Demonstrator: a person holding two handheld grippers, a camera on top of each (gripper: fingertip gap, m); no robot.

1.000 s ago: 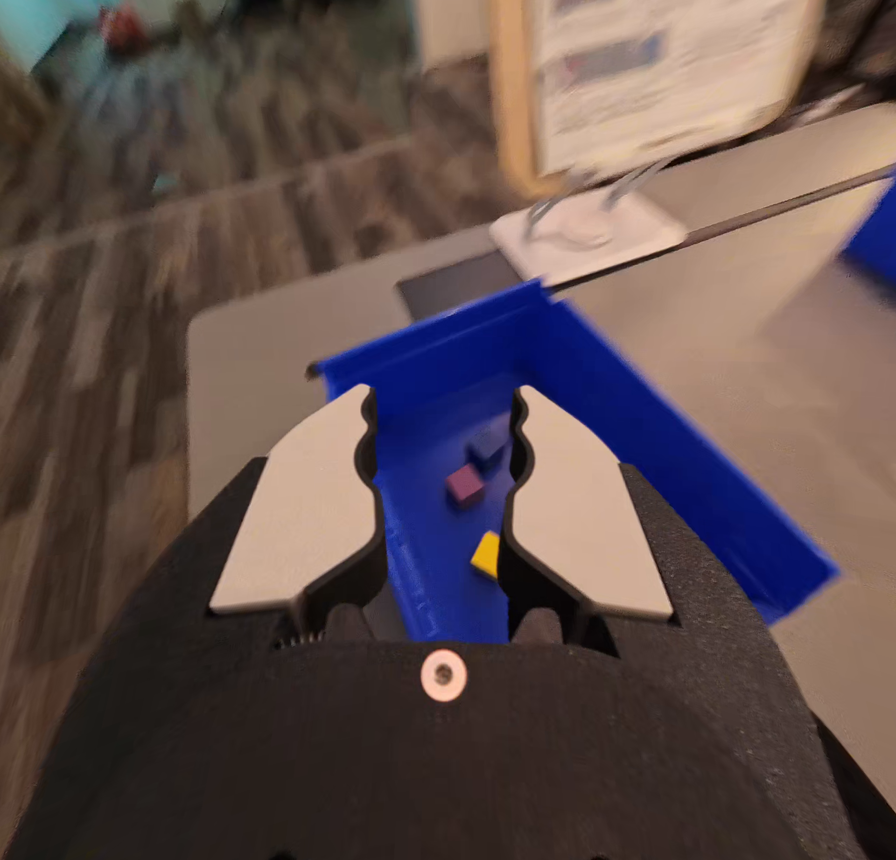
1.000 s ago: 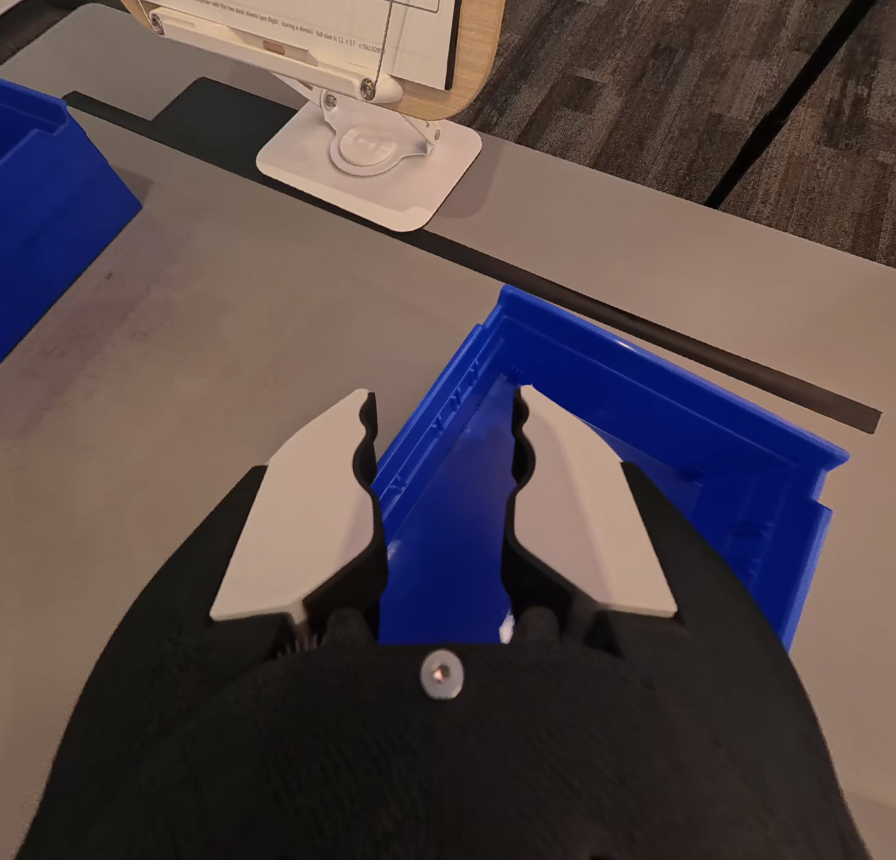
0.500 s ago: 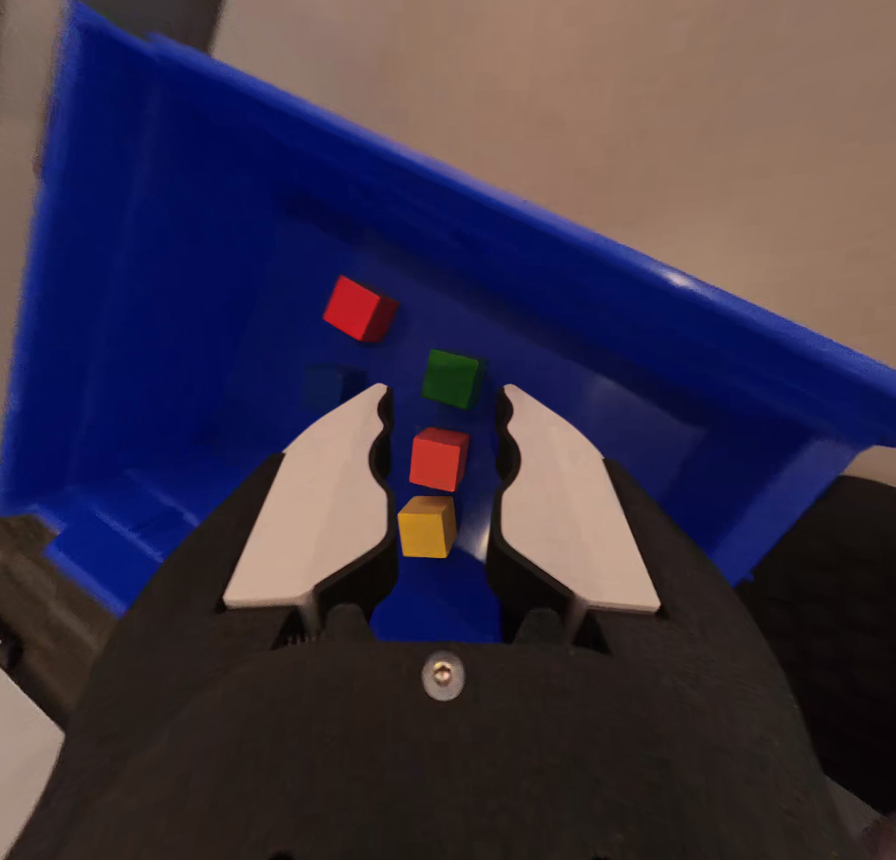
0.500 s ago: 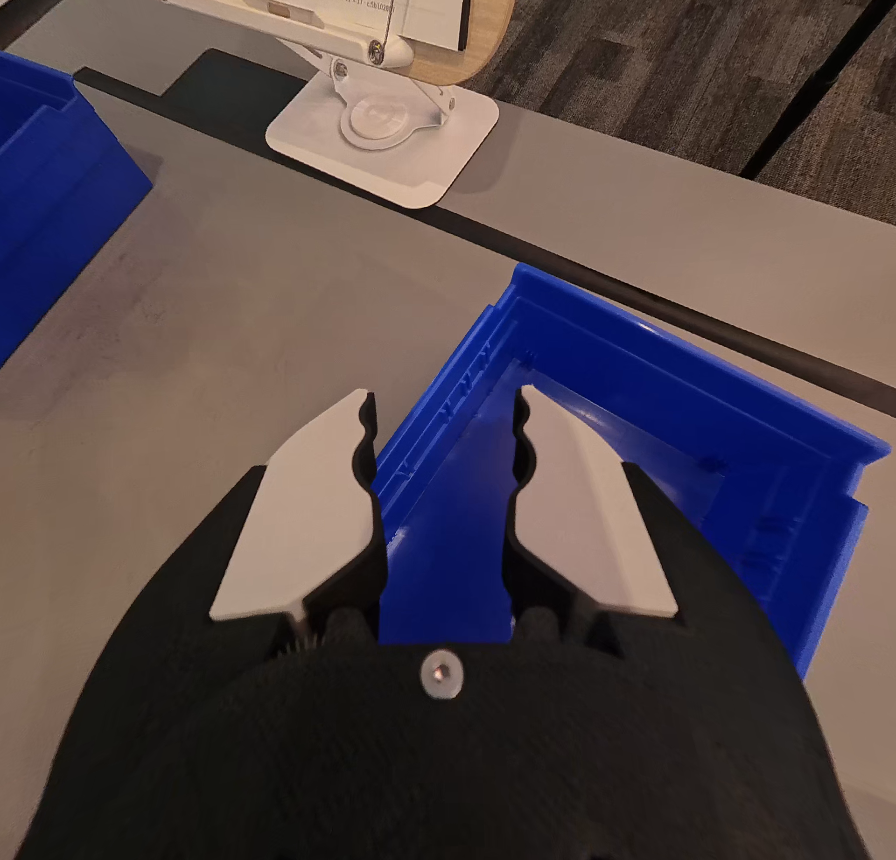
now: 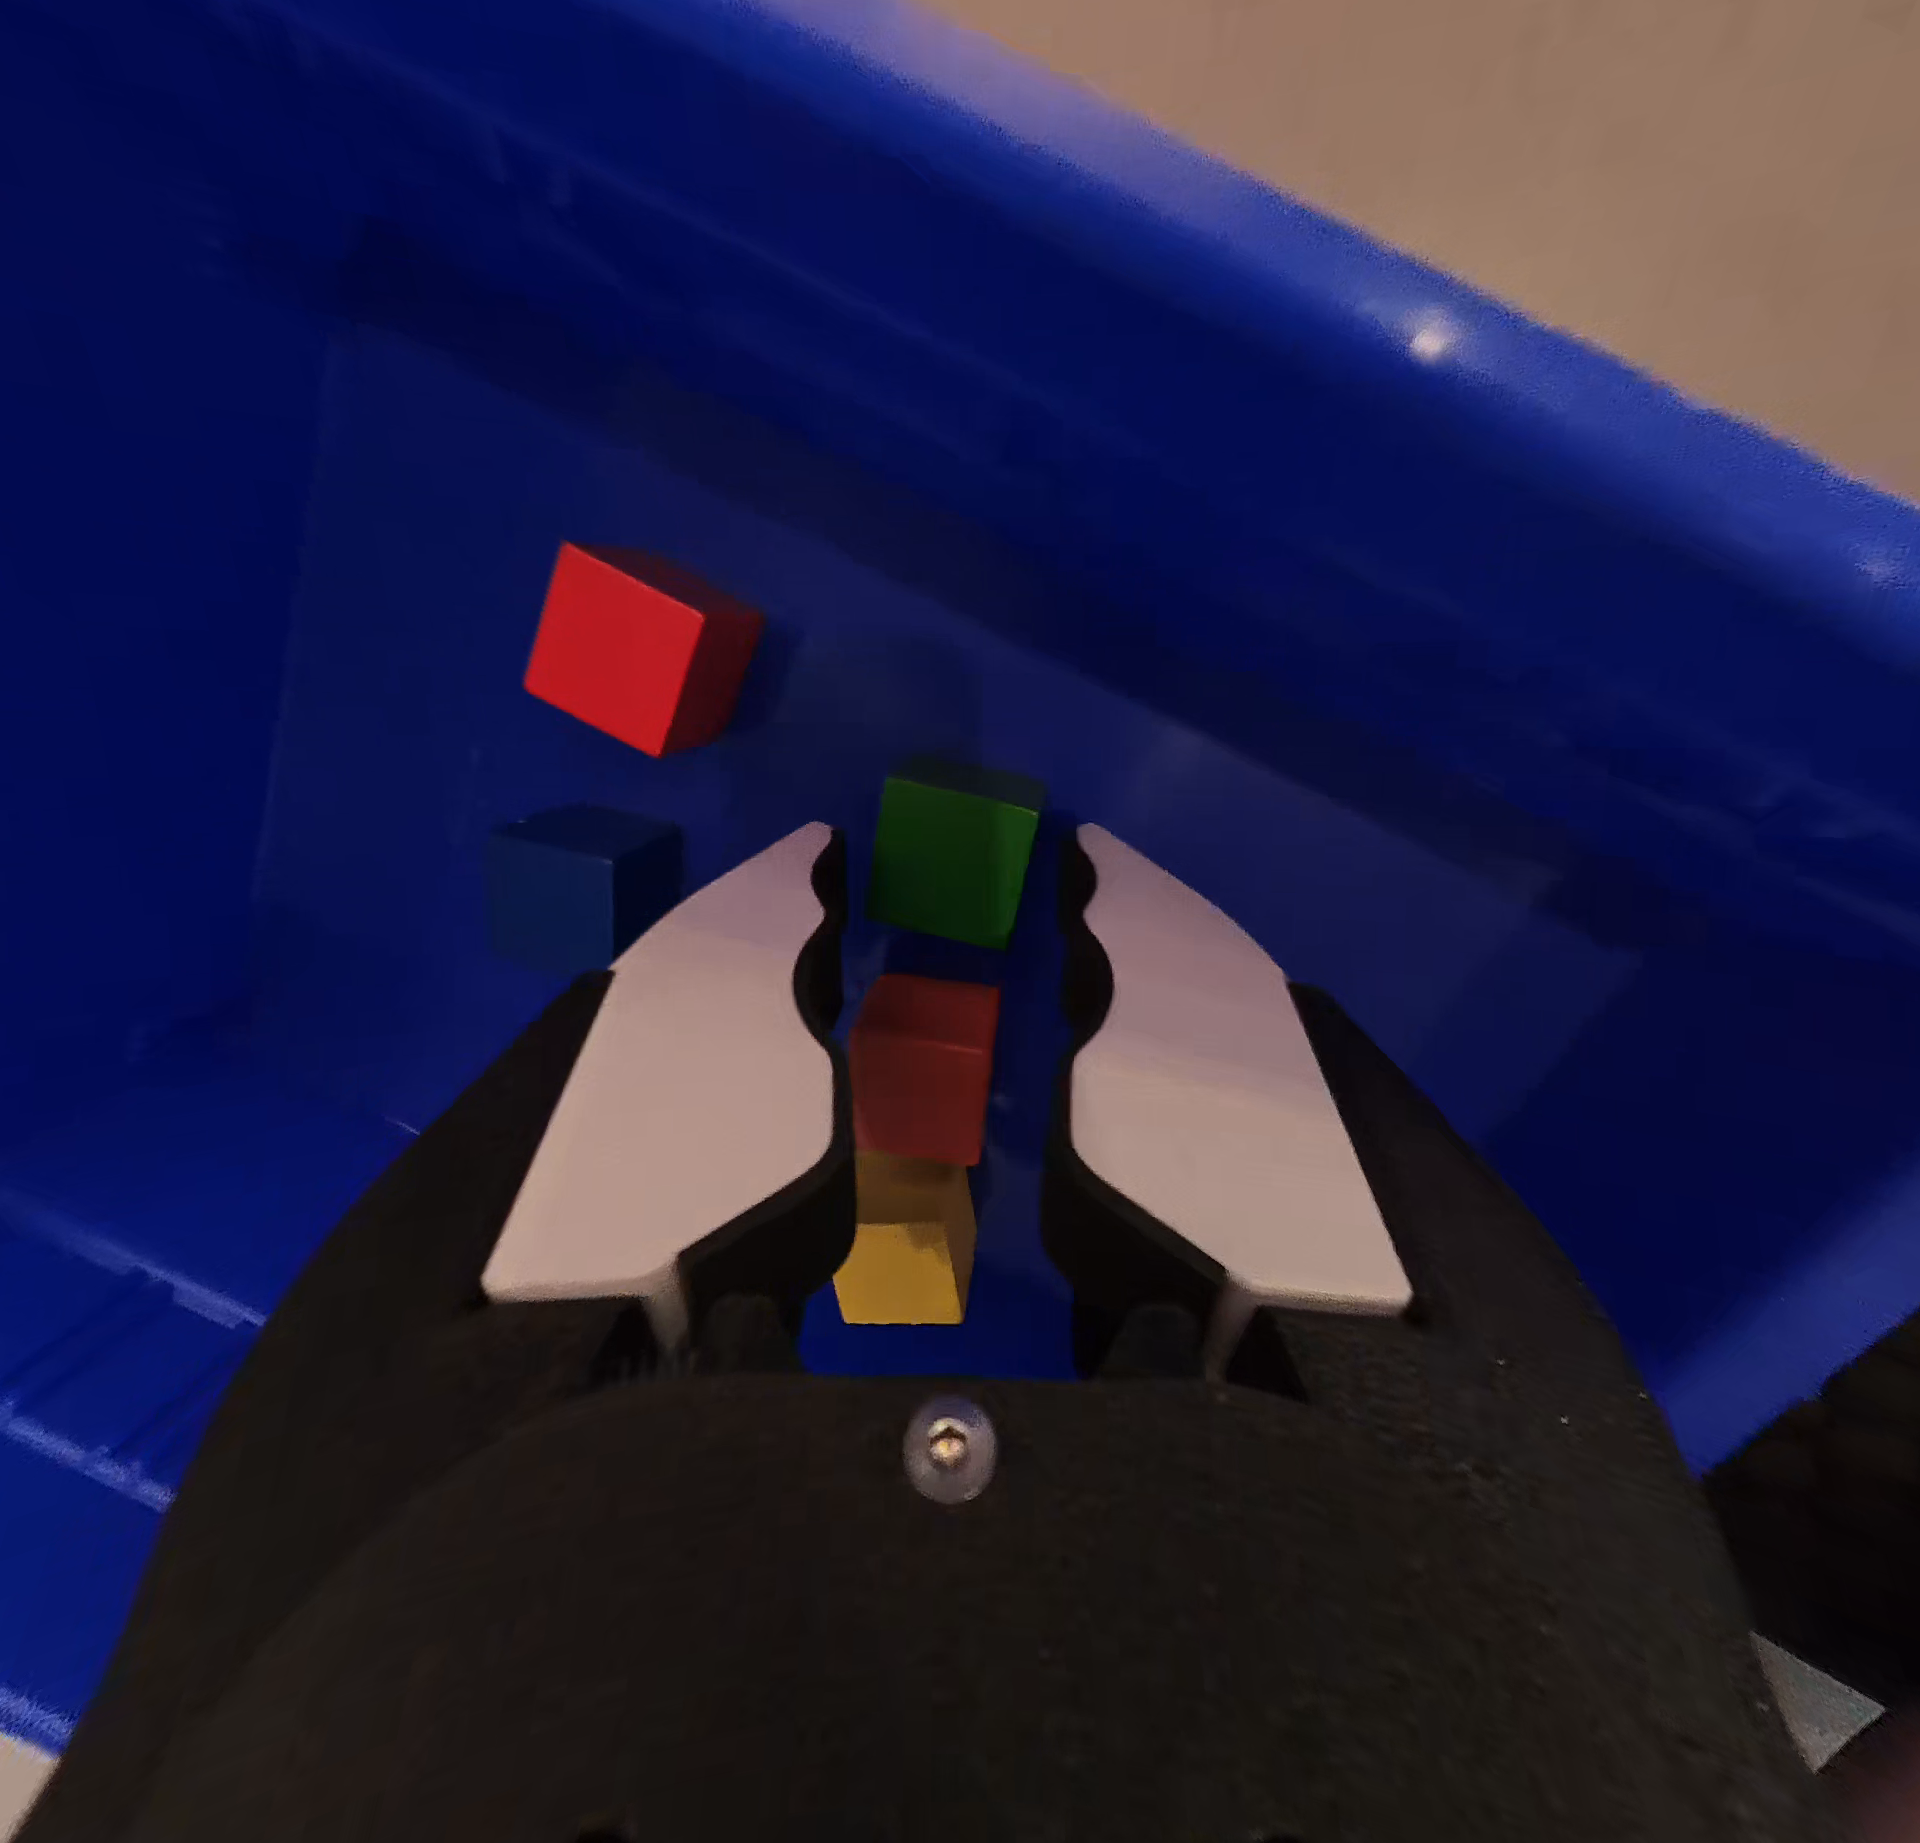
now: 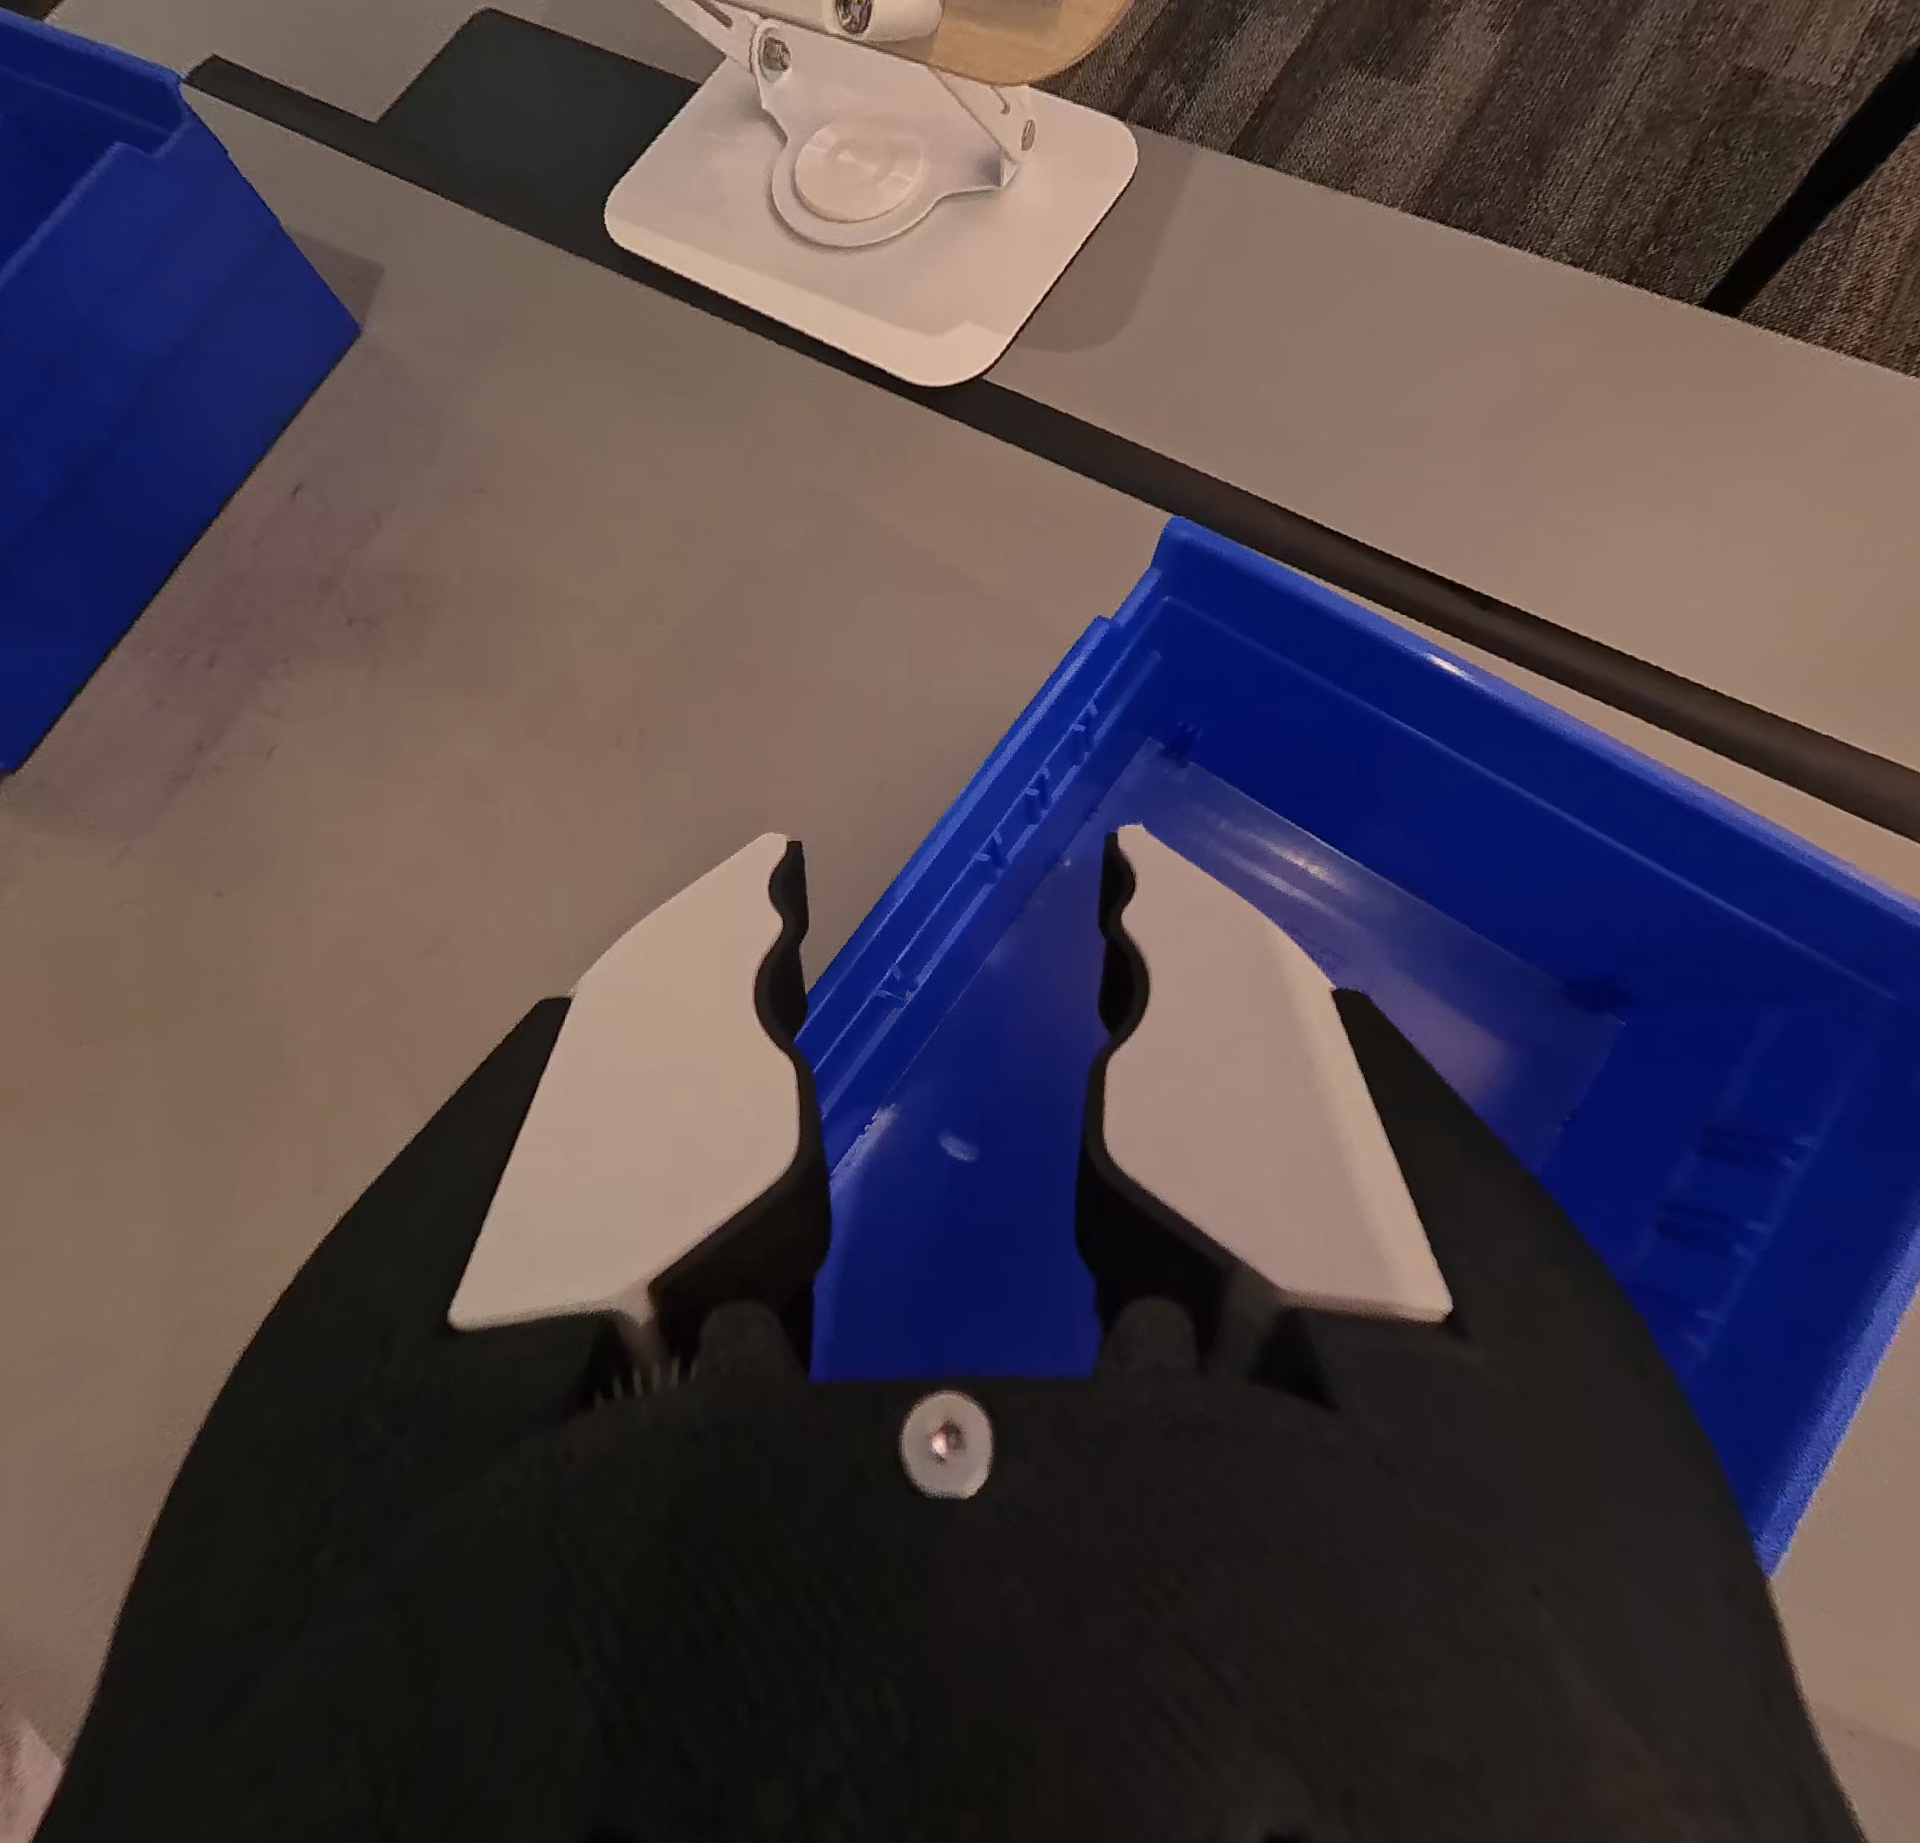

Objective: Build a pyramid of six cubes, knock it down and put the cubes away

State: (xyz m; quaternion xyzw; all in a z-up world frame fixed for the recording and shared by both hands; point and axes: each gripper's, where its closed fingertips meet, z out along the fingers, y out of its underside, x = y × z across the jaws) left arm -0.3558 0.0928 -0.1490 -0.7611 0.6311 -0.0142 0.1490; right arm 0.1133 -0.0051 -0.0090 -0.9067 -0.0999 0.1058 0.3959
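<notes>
Left tongs (image 5: 951, 858): released, held inside blue bin (image 5: 1351, 505), green cube (image 5: 951, 863) between tips; red, blue, yellow cubes nearby. Right tongs (image 6: 951, 858): released, over empty bin (image 6: 1507, 754) corner.

Right claw (image 6: 951, 848): white fingers spread apart, nothing between, poised above near-left corner of blue bin (image 6: 1507, 754). Bin interior bare where visible. Grey surface (image 6: 520, 650) beneath. Second blue bin (image 6: 135, 339) far left, well apart. White stand base (image 6: 883, 224) far centre, carrying wood-edged board (image 6: 1039, 37). Dark carpet floor (image 6: 1507, 79) beyond.
</notes>
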